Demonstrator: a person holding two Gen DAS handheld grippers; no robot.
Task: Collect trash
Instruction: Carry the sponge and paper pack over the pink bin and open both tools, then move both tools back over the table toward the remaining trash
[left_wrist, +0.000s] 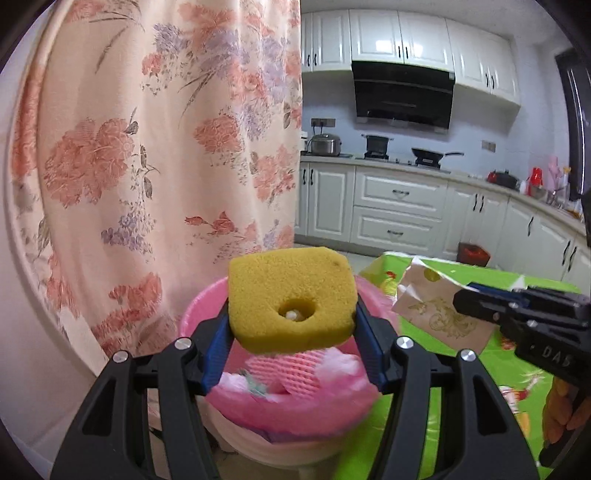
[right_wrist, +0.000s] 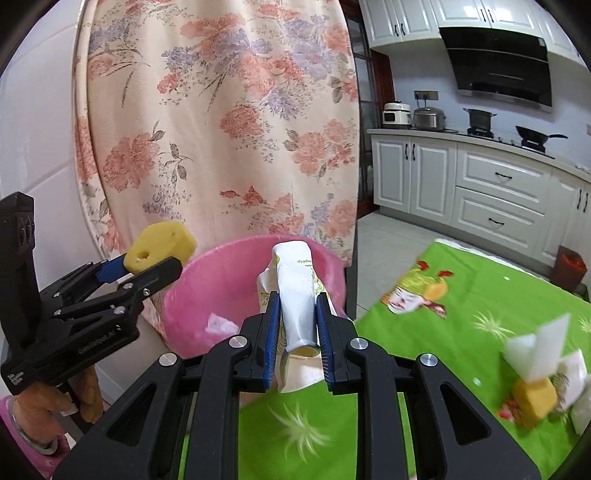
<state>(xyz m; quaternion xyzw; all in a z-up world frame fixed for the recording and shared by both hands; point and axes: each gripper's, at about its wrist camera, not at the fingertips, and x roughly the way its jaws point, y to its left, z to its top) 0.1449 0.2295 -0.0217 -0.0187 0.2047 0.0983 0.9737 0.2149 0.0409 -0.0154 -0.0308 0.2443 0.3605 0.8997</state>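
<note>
Both tools share one build: the left gripper (left_wrist: 291, 347) and right gripper (right_wrist: 297, 339) are matte black linkages with silver round screws behind the jaws and ribbed blue finger pads (right_wrist: 272, 338) — faint white lettering marks each body. Bare skin — a hand (right_wrist: 55, 406) with a pink cuff.

bin (left_wrist: 207, 317) left of table (left_wrist: 436, 424) | sponge (left_wrist: 291, 299) above bin | curtain (left_wrist: 166, 147) behind

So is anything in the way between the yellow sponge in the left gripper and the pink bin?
Nothing visible blocks it. The left gripper holds the sponge directly above the open pink bin, which already has trash inside. The right gripper, shut on a paper wrapper, is off to the side, not over the opening.
</note>
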